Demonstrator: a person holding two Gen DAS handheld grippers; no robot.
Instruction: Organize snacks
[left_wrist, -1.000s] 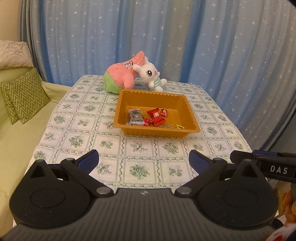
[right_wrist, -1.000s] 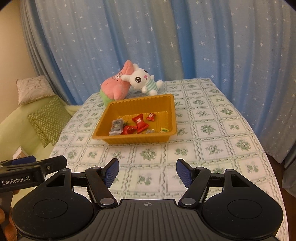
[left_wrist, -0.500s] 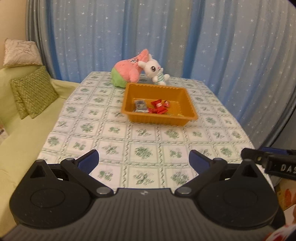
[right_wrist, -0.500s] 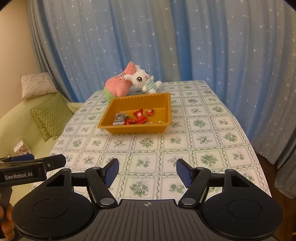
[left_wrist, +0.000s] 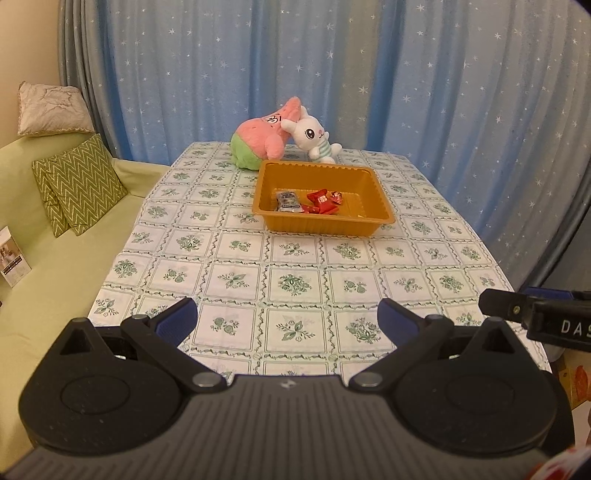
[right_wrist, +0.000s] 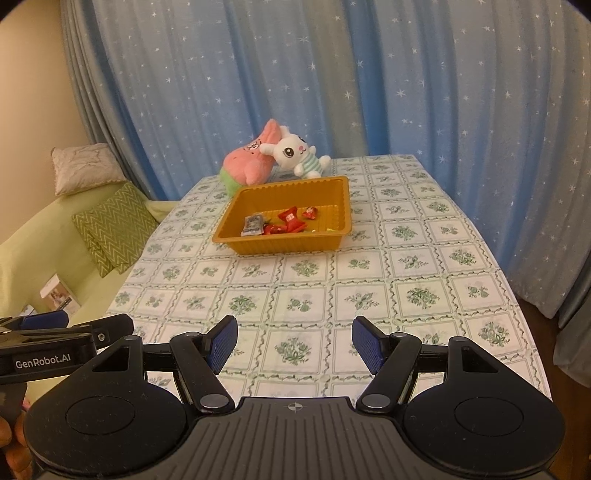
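Note:
An orange tray (left_wrist: 325, 223) (right_wrist: 280, 247) sits on the far half of the table. It holds several snacks: red wrappers (left_wrist: 321, 201) (right_wrist: 291, 218) and a grey packet (left_wrist: 287, 201) (right_wrist: 252, 225). My left gripper (left_wrist: 287, 319) is open and empty over the table's near edge, far from the tray. My right gripper (right_wrist: 294, 343) is open and empty, also at the near edge. The right gripper shows at the right edge of the left wrist view (left_wrist: 535, 314); the left one shows at the left edge of the right wrist view (right_wrist: 66, 332).
The table (left_wrist: 295, 280) has a green floral checked cloth. A pink plush (left_wrist: 262, 138) and a white bunny plush (left_wrist: 314, 136) lie behind the tray. A green sofa (left_wrist: 55, 258) with cushions (left_wrist: 79, 182) stands on the left. Blue starred curtains (left_wrist: 332, 74) hang behind.
Both grippers have pulled back from the tray toward the table's near edge and stayed open. The tray and plush toys look farther away.

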